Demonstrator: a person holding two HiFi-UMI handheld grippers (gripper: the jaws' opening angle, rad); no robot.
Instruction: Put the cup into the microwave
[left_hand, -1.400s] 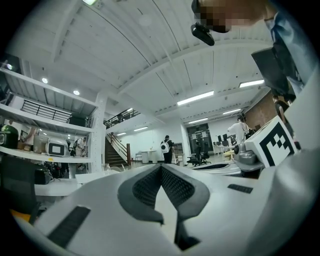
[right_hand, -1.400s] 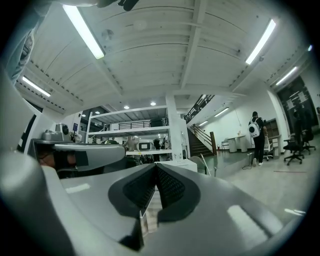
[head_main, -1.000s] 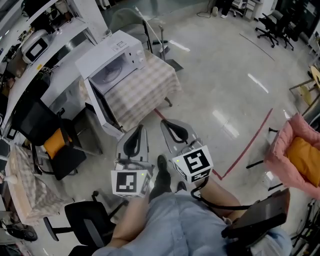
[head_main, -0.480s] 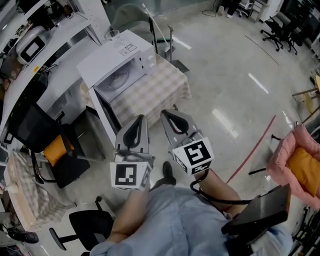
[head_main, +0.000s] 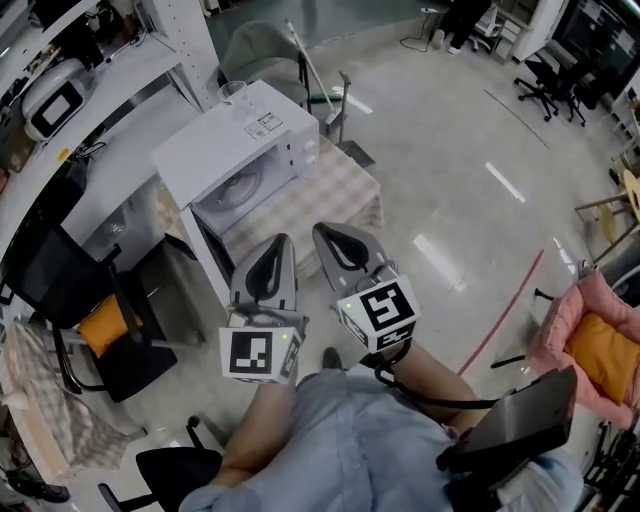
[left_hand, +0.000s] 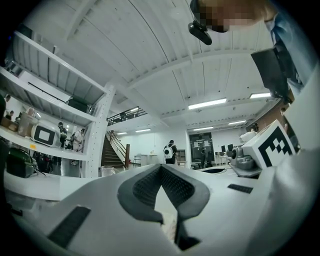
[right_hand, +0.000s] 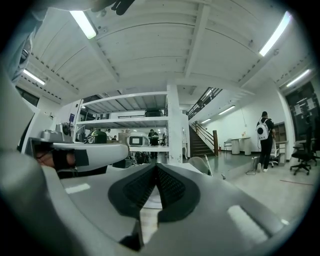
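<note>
A clear cup (head_main: 232, 92) stands on top of the white microwave (head_main: 225, 135), at its far edge. It also shows as a small glass (left_hand: 106, 171) in the left gripper view. The microwave sits on a table with a checked cloth (head_main: 320, 195). Its door (head_main: 208, 255) hangs open toward me and the turntable shows inside. My left gripper (head_main: 270, 258) and right gripper (head_main: 333, 238) are side by side, level, short of the table's near edge. Both are shut with nothing in them, as their own views show for the left gripper (left_hand: 161, 167) and the right gripper (right_hand: 156, 166).
White shelving (head_main: 90, 90) with an appliance runs along the left. A black chair with an orange cushion (head_main: 95, 325) stands beside the microwave door and a grey chair (head_main: 262, 48) behind the table. A pink chair (head_main: 590, 340) is at right. A person with a backpack (right_hand: 263, 132) stands far off.
I have walked toward the microwave with both grippers held out. The table and microwave now lie closer to the gripper tips. Both grippers stay shut.
</note>
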